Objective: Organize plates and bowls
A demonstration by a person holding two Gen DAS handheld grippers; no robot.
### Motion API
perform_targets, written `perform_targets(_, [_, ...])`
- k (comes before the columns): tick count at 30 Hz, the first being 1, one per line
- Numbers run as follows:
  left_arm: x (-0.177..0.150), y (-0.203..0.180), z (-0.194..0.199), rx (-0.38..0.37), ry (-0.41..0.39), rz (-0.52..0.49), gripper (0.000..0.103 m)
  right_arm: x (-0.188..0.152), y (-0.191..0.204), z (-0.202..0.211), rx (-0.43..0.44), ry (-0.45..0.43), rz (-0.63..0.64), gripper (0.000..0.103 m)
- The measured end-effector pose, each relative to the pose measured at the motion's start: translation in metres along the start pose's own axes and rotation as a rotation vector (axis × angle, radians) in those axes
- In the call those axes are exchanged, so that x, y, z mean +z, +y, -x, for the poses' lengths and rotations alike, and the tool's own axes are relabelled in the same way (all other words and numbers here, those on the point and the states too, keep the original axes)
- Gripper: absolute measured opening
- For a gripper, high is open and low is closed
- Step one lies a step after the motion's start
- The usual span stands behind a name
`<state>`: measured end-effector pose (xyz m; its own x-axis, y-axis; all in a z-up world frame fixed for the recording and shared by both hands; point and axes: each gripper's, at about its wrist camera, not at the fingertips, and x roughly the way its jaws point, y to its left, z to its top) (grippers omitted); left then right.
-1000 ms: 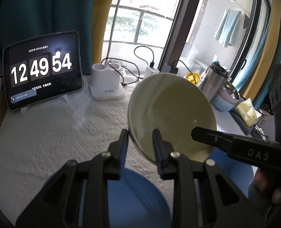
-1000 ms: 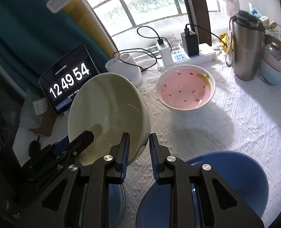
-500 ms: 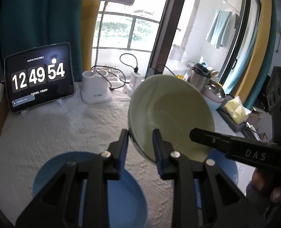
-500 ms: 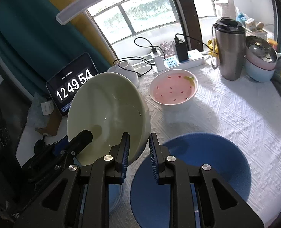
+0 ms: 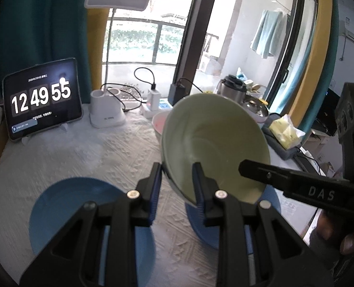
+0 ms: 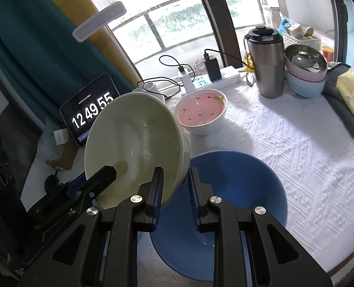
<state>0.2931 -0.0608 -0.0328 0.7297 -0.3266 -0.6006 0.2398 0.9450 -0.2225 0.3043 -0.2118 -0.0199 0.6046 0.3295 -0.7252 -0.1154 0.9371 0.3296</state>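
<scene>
- Starting at the far left, a blue plate [image 5: 81, 205] lies flat on the desk [image 5: 86, 153], which is covered with a textured white cloth; a tablet clock [image 5: 41, 100] stands at the desk's back edge.
- Next along, the left gripper [image 5: 177, 181] is clamped on the near rim of the pale green bowl [image 5: 212, 143], one finger inside the wall and one outside.
- The pale green bowl is held in the air, steeply tilted with its opening towards the cameras, above the blue dishes and clear of the desk.
- It looks glazed and rigid, probably ceramic, so I judge it fairly heavy, slippery at the rim and liable to chip or crack if it drops or knocks another dish.
- The rim is the only place thin enough for these narrow fingers; holding two well-separated spots on it seems the safest way to stop it swinging.
- The right gripper [image 6: 174, 189] pinches the same bowl's rim further round, its blue pads on either side of the wall.
- Directly beneath sits a blue bowl [image 6: 236, 191], wider than the green one, so it looks a likely place to nest it; lowering gently would avoid glaze meeting glaze hard.
- Further back and right a pink strawberry bowl [image 6: 202, 111] stands upright on the desk, with a steel flask [image 6: 266, 64] behind it.
</scene>
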Motion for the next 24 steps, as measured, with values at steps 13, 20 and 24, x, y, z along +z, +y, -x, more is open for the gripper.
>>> perform_targets(13, [-0.021, -0.033, -0.001, -0.028, 0.033, -0.024, 0.027, -0.025, -0.029, 0.024, -0.024, 0.004, -0.036, 0.023])
perform_targets(20, [-0.03, -0.045, -0.004, -0.033, 0.054, -0.035, 0.027, -0.038, -0.043, 0.028, -0.033, 0.017, -0.057, 0.023])
perform_targets(24, [-0.038, -0.05, -0.006, -0.034, 0.071, -0.039, 0.027, -0.045, -0.051, 0.027, -0.036, 0.032, -0.067, 0.023])
